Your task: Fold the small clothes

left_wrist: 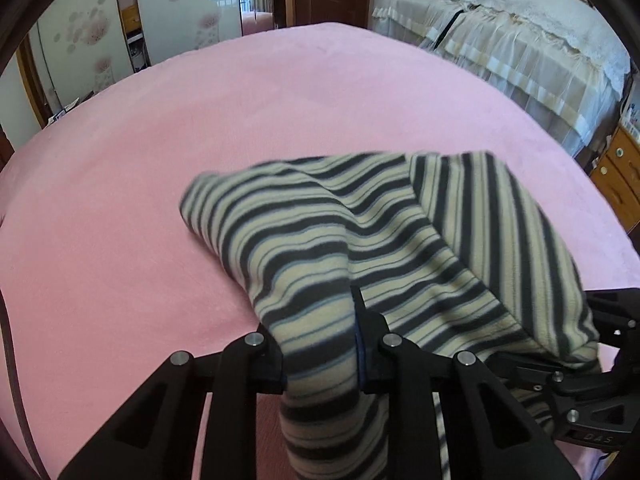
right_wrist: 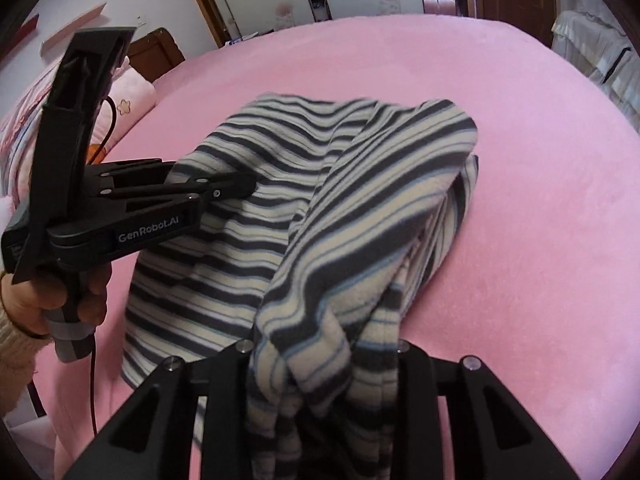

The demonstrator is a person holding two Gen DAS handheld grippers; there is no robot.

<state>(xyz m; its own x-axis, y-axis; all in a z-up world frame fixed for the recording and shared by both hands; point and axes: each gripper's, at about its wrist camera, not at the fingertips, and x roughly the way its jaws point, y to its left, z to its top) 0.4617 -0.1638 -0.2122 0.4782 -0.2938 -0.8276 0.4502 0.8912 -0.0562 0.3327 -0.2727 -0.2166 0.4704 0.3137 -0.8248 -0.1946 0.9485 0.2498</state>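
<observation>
A striped fleece garment, cream with dark grey and thin blue stripes, is bunched and lifted over the pink bed cover. My left gripper is shut on one edge of it; cloth hangs down between the jaws. My right gripper is shut on another bunched part of the garment. The left gripper also shows in the right wrist view, at the garment's left side, held by a hand. The right gripper shows at the lower right of the left wrist view. The far part of the garment droops onto the cover.
The pink cover spreads wide around the garment. A second bed with cream bedding stands at the right, a wooden drawer unit beside it. Pink pillows lie at the left. A door and wardrobe stand beyond.
</observation>
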